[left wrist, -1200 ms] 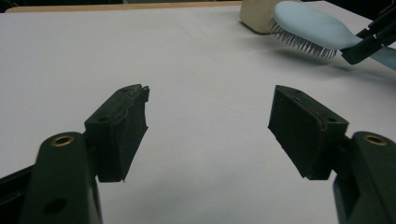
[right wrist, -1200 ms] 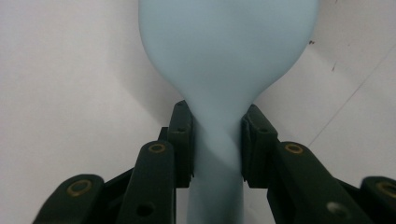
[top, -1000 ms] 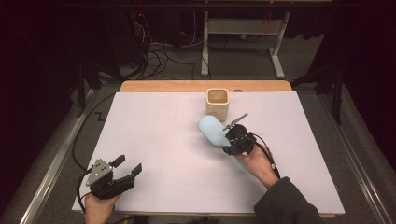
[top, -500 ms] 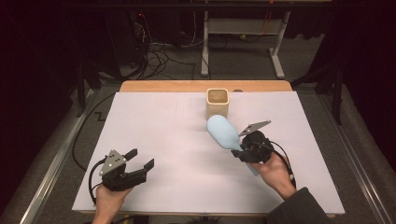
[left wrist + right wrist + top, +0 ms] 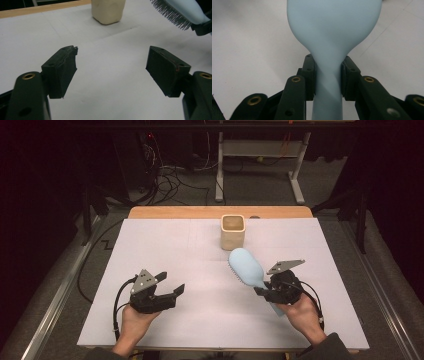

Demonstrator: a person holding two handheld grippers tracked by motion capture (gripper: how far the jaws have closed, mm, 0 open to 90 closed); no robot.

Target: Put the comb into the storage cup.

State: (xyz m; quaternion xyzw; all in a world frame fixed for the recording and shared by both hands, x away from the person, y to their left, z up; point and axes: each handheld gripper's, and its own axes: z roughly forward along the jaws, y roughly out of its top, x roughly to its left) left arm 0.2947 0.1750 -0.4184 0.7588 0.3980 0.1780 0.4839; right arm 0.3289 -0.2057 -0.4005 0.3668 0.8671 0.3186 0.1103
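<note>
So your right gripper (image 5: 260, 291) is clamped on the light blue hairbrush (image 5: 246, 267), with both pads pressed against the narrow neck where the handle meets the head. You can see that clearly in the right gripper view, where the hairbrush (image 5: 329, 32) rises straight up between the jaws and widens into the oval head. From the high view the brush head points up and to the left, toward the far side of the table, and the bristles face down and left. The end of the handle pokes out below your right hand (image 5: 300, 312). The brush sits near the beige cup (image 5: 233, 231) but isn't touching it; the cup stands upright near the far edge of the white table cover (image 5: 200, 320).

Your left gripper (image 5: 172, 287) is holding nothing. Its jaws stand wide apart and have just been opening a bit more, with only bare white surface between them in the left gripper view. That view also catches the cup (image 5: 108, 11) straight ahead and the brush bristles (image 5: 172, 15) in the top right corner. Your left hand (image 5: 134, 317) is at the near left of the table, well apart from the brush.
</note>
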